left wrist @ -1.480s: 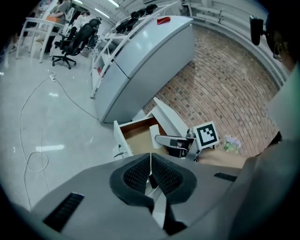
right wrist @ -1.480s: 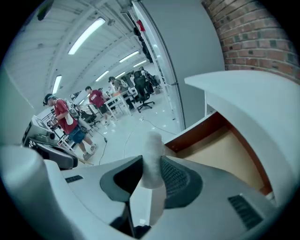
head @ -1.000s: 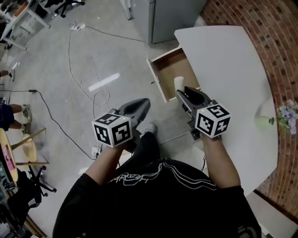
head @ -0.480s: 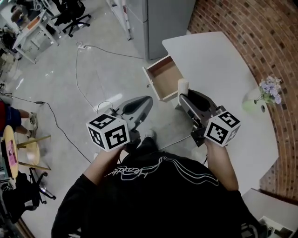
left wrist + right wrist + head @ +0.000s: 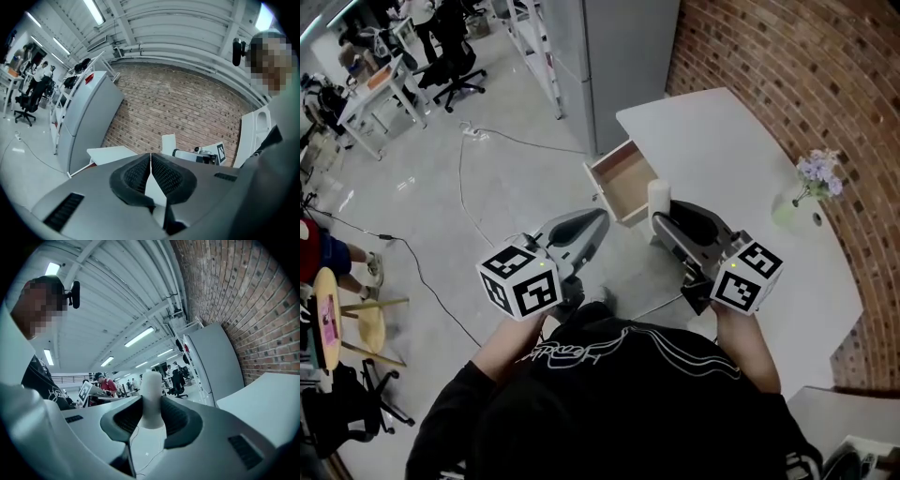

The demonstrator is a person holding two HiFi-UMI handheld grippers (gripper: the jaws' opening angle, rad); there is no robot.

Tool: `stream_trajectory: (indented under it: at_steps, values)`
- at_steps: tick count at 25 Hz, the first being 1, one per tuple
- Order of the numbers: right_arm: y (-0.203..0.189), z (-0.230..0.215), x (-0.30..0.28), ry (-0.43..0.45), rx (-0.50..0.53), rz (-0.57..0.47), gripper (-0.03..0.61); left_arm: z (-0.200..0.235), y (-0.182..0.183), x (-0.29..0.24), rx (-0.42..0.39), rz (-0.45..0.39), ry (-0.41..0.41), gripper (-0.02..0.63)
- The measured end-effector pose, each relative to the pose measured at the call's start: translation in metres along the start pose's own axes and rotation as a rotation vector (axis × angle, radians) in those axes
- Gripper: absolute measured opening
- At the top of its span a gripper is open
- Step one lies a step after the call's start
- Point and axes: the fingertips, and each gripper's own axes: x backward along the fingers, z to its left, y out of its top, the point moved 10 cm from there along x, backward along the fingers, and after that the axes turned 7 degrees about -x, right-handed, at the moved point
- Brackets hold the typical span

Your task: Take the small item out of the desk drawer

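Note:
A small white cylinder (image 5: 658,195) (image 5: 151,399) stands upright between the pads of my right gripper (image 5: 661,217) (image 5: 151,417), which is shut on it and held in the air near the desk's edge. The wooden drawer (image 5: 623,183) of the white desk (image 5: 741,159) hangs open just beyond it, and its inside looks bare. My left gripper (image 5: 596,221) (image 5: 150,169) hovers over the floor to the left of the drawer, jaws shut with nothing in them. In the left gripper view the right gripper (image 5: 206,155) shows with the cylinder (image 5: 168,144) in it.
A grey cabinet (image 5: 623,56) stands behind the drawer against the brick wall (image 5: 787,66). A vase of flowers (image 5: 802,192) sits at the desk's far right. A cable (image 5: 469,159) loops over the floor on the left. Chairs and desks (image 5: 412,66) fill the far left.
Both grippers have risen and drawn back from the drawer. The right one has carried the white cylinder up from over the drawer. The head view now takes in more of the room.

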Motion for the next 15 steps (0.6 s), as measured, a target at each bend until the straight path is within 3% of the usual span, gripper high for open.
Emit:
stream_trajectory:
  at_steps: [6,15]
  values:
    - [-0.0029,0.0095,0.0059,0.015,0.043,0.012,0.133,-0.0121,-0.0009,0.0028,0.0,-0.01,-0.002,0.028]
    - [-0.007,0.0027,0.0045,0.027,0.016,0.004,0.133,-0.0095,-0.0058,0.0015,0.023,0.009,0.029,0.028]
